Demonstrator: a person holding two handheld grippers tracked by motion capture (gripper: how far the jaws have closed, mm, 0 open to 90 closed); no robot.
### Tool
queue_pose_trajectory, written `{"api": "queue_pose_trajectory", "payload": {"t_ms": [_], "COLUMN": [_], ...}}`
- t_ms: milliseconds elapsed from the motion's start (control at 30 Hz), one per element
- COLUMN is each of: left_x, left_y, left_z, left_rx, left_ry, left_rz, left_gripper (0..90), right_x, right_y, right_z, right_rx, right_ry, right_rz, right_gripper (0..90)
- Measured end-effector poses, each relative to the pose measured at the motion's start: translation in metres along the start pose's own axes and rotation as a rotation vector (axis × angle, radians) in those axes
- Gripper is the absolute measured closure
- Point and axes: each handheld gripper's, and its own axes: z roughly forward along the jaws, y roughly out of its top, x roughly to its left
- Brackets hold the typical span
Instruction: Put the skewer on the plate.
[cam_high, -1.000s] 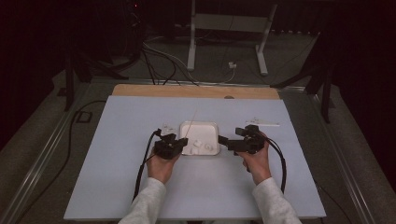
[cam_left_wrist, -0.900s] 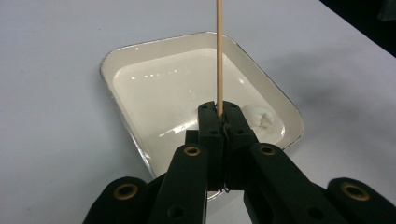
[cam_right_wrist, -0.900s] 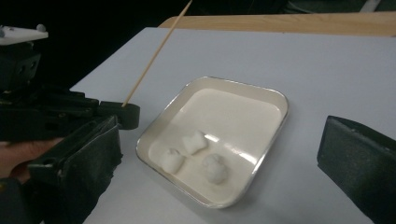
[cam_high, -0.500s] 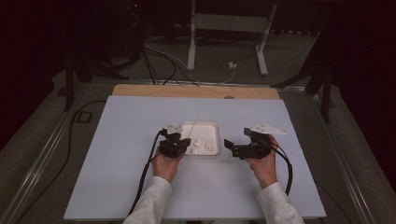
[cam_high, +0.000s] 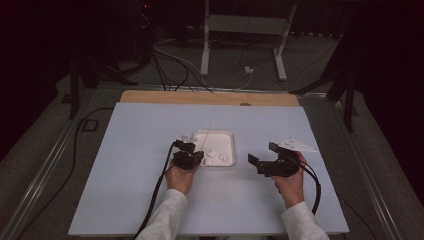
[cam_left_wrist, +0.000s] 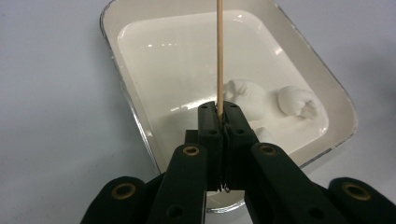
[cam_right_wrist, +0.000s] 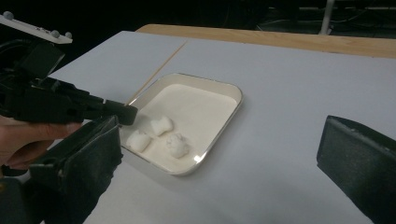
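Left tongs (cam_left_wrist: 219, 114) clamped on wooden skewer (cam_left_wrist: 219, 51), stick pointing toward 12 o'clock over white tray (cam_left_wrist: 130, 112) at desk (cam_high: 140, 145) centre. Right tongs (cam_high: 263, 156) spread wide, empty, at tray's 3 o'clock, well apart. Three marshmallows (cam_right_wrist: 161, 126) lie loose in tray's near end. My read: skewer picked up, nothing threaded yet; I must grasp marshmallow with right tongs, then spear it.

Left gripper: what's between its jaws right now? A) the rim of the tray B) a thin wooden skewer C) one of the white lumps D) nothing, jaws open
B: in the left gripper view the left gripper has its jaws shut on the wooden skewer, which runs out over the white tray; the white lumps lie loose in it.
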Motion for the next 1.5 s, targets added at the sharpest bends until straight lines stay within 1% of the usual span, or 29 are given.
{"api": "queue_pose_trajectory", "payload": {"t_ms": [133,167,233,300,400,467,500,567,700,767,800,833,867,933,967,1067,1100,1267,1367,1433,1500], "left_x": [0.001,0.001,0.001,0.002,0.004,0.006,0.008,0.011,0.017,0.022,0.025,0.028,0.031,0.036,0.039,0.045,0.048,0.059,0.065,0.070,0.076], "left_y": [-0.001,-0.001,-0.002,-0.002,-0.002,-0.001,-0.001,-0.001,-0.001,-0.001,0.000,-0.001,-0.002,-0.004,-0.005,-0.010,-0.012,-0.022,-0.029,-0.034,-0.041], "left_z": [0.002,0.002,0.002,0.001,-0.005,-0.010,-0.014,-0.023,-0.044,-0.056,-0.060,-0.065,-0.070,-0.082,-0.087,-0.104,-0.110,-0.137,-0.151,-0.157,-0.163], "left_rx": [0.007,0.011,0.011,0.008,-0.007,-0.034,-0.051,-0.094,-0.171,-0.210,-0.210,-0.217,-0.231,-0.276,-0.298,-0.353,-0.373,-0.442,-0.482,-0.496,-0.508], "left_ry": [0.004,-0.001,-0.017,-0.043,-0.087,-0.115,-0.122,-0.142,-0.145,-0.154,-0.162,-0.170,-0.167,-0.157,-0.156,-0.120,-0.114,-0.091,-0.074,-0.065,-0.059], "left_rz": [-0.004,-0.005,-0.010,-0.021,-0.043,-0.044,-0.047,-0.049,-0.018,-0.019,-0.023,-0.025,-0.022,-0.009,-0.007,0.029,0.044,0.105,0.134,0.153,0.160], "left_gripper": [88.7,86.0,78.0,66.0,53.6,47.6,45.9,41.6,31.5,27.6,25.5,20.0,17.0,14.3,10.8,1.1,0.7,0.6,0.6,0.6,0.6], "right_x": [0.000,0.001,0.001,0.002,0.001,0.001,0.001,0.001,0.001,0.001,0.001,0.001,0.001,0.000,0.000,0.000,0.000,-0.004,-0.006,-0.006,-0.006], "right_y": [0.000,0.001,0.001,0.001,0.000,0.000,0.000,-0.001,-0.002,-0.003,-0.003,-0.004,-0.004,-0.005,-0.006,-0.008,-0.008,-0.014,-0.017,-0.019,-0.022], "right_z": [-0.001,-0.002,-0.002,-0.003,-0.004,-0.005,-0.005,-0.006,-0.008,-0.010,-0.011,-0.012,-0.013,-0.016,-0.017,-0.022,-0.023,-0.030,-0.035,-0.038,-0.041], "right_rx": [-0.008,-0.011,-0.011,-0.012,-0.013,-0.013,-0.013,-0.015,-0.023,-0.029,-0.031,-0.032,-0.033,-0.041,-0.044,-0.056,-0.062,-0.078,-0.086,-0.090,-0.102], "right_ry": [0.003,0.004,0.006,0.007,0.006,0.008,0.010,0.011,0.015,0.017,0.017,0.018,0.016,0.018,0.017,0.016,0.017,0.007,0.002,-0.003,-0.013], "right_rz": [0.002,0.002,0.000,0.000,-0.001,-0.003,-0.004,-0.006,-0.009,-0.009,-0.009,-0.012,-0.013,-0.017,-0.018,-0.025,-0.024,-0.027,-0.031,-0.039,-0.044], "right_gripper": [0.0,0.0,0.0,0.0,0.0,0.0,0.0,0.0,0.0,0.0,0.0,0.0,0.0,0.0,0.0,0.0,0.0,0.0,0.0,0.0,0.0]}}
